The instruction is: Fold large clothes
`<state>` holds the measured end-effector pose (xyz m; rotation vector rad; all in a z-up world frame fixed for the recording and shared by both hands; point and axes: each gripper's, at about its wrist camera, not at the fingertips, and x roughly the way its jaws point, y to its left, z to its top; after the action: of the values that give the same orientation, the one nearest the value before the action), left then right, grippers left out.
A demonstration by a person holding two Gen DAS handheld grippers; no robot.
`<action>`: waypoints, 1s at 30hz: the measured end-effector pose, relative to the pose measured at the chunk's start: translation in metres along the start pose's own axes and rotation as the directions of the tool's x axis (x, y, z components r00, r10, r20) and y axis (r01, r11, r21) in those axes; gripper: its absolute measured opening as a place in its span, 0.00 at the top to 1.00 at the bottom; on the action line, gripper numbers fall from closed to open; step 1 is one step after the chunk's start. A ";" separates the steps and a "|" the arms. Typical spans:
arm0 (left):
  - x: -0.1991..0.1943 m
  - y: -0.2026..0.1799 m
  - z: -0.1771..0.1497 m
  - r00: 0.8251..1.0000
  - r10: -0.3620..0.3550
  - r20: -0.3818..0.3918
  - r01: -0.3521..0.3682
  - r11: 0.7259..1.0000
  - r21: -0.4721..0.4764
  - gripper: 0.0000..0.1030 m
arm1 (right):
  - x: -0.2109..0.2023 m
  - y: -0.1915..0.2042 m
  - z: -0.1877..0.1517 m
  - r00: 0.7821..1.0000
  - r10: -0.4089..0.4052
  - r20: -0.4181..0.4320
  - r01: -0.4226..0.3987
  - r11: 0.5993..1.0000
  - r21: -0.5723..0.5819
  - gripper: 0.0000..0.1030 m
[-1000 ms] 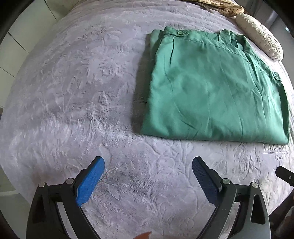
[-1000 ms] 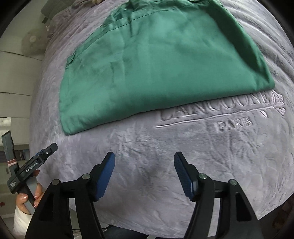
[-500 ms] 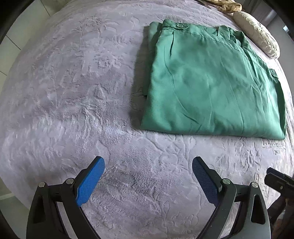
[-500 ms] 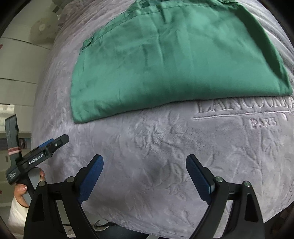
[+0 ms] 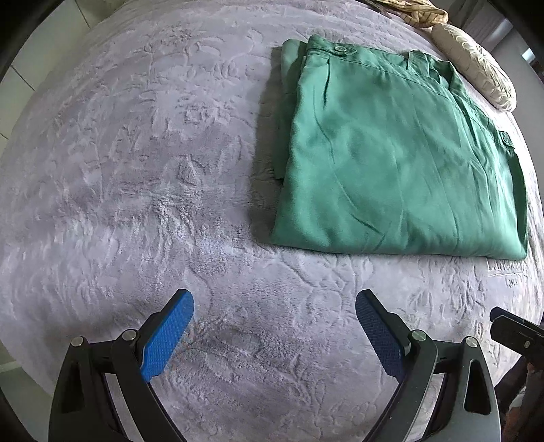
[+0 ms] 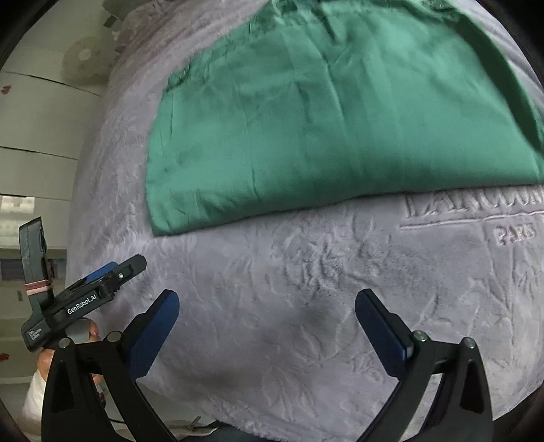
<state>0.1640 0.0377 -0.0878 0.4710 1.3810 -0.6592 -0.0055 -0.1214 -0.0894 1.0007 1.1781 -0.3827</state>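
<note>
Green trousers (image 5: 391, 163) lie folded into a flat rectangle on the grey embossed blanket (image 5: 136, 170), waistband and button at the far side. In the right wrist view the same folded trousers (image 6: 333, 122) fill the upper half. My left gripper (image 5: 273, 333) hangs open over bare blanket, short of the fold's near edge, nothing between its blue pads. My right gripper (image 6: 267, 326) is also over bare blanket near the bed's front edge; its jaws are opening wide and hold nothing. The left gripper's body (image 6: 85, 295) shows at the lower left of the right wrist view, held by a hand.
A cream patterned pillow (image 5: 476, 64) and a crumpled tan cloth (image 5: 418, 12) lie at the bed's far right corner. Embossed lettering (image 6: 476, 207) marks the blanket near the trousers. White cabinets (image 6: 34, 136) stand beyond the bed's left edge.
The right gripper's jaws have spread wider and it has slid left along the front of the bed. The trousers look slightly nearer in the left wrist view.
</note>
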 end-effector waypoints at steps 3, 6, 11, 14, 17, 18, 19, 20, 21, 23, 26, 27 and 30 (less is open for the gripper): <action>0.005 0.006 0.002 1.000 0.002 -0.006 -0.002 1.000 -0.009 0.06 | 0.008 -0.001 0.003 0.999 0.030 -0.028 -0.030 0.999 0.028 0.00; 0.008 0.013 0.003 1.000 0.002 -0.008 -0.003 1.000 -0.019 0.06 | 0.013 -0.003 0.003 0.996 0.079 -0.040 -0.076 0.995 0.063 0.00; 0.008 0.024 0.002 1.000 -0.004 -0.001 0.004 0.999 -0.032 0.06 | 0.024 -0.001 0.003 0.990 0.131 -0.057 -0.125 0.987 0.103 0.00; 0.011 0.034 0.004 1.000 -0.004 0.000 0.004 0.999 -0.032 0.06 | 0.031 0.002 0.003 0.985 0.158 -0.067 -0.149 0.981 0.123 0.00; 0.013 0.043 0.006 1.000 -0.008 0.003 0.008 1.000 -0.030 0.06 | 0.039 0.004 0.004 0.979 0.193 -0.067 -0.182 0.973 0.142 0.00; 0.014 0.046 0.007 1.000 -0.010 0.008 0.011 1.000 -0.028 0.06 | 0.041 0.005 0.004 0.975 0.212 -0.061 -0.201 0.968 0.149 0.00; 0.015 0.047 0.007 1.000 -0.013 0.014 0.014 0.999 -0.029 0.06 | 0.042 0.006 0.005 0.973 0.224 -0.053 -0.214 0.965 0.152 0.00; 0.015 0.052 0.008 1.000 -0.020 0.024 0.021 0.999 -0.031 0.06 | 0.043 0.007 0.006 0.967 0.254 -0.036 -0.246 0.957 0.156 0.00; 0.017 0.059 0.007 0.999 -0.026 0.031 0.027 0.999 -0.033 0.06 | 0.043 0.008 0.007 0.960 0.279 -0.023 -0.272 0.949 0.158 0.00; 0.017 0.067 0.009 0.998 -0.045 0.045 0.046 0.998 -0.037 0.06 | 0.046 0.009 0.012 0.943 0.334 0.004 -0.330 0.929 0.166 0.00; 0.019 0.076 0.015 0.996 -0.061 0.060 0.064 0.997 -0.035 0.06 | 0.062 0.010 0.022 0.904 0.427 0.023 -0.423 0.885 0.194 0.00; 0.019 0.078 0.018 0.995 -0.069 0.066 0.071 0.997 -0.033 0.06 | 0.065 0.010 0.023 0.897 0.441 0.025 -0.437 0.876 0.203 0.00; 0.016 0.080 0.024 0.988 -0.128 0.082 0.131 0.991 -0.039 0.06 | 0.083 0.011 0.031 0.866 0.498 0.052 -0.496 0.837 0.232 0.00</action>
<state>0.2371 0.0783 -0.1061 0.3183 1.3556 -0.7438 0.0520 -0.1218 -0.1573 1.4761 0.8455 -0.1003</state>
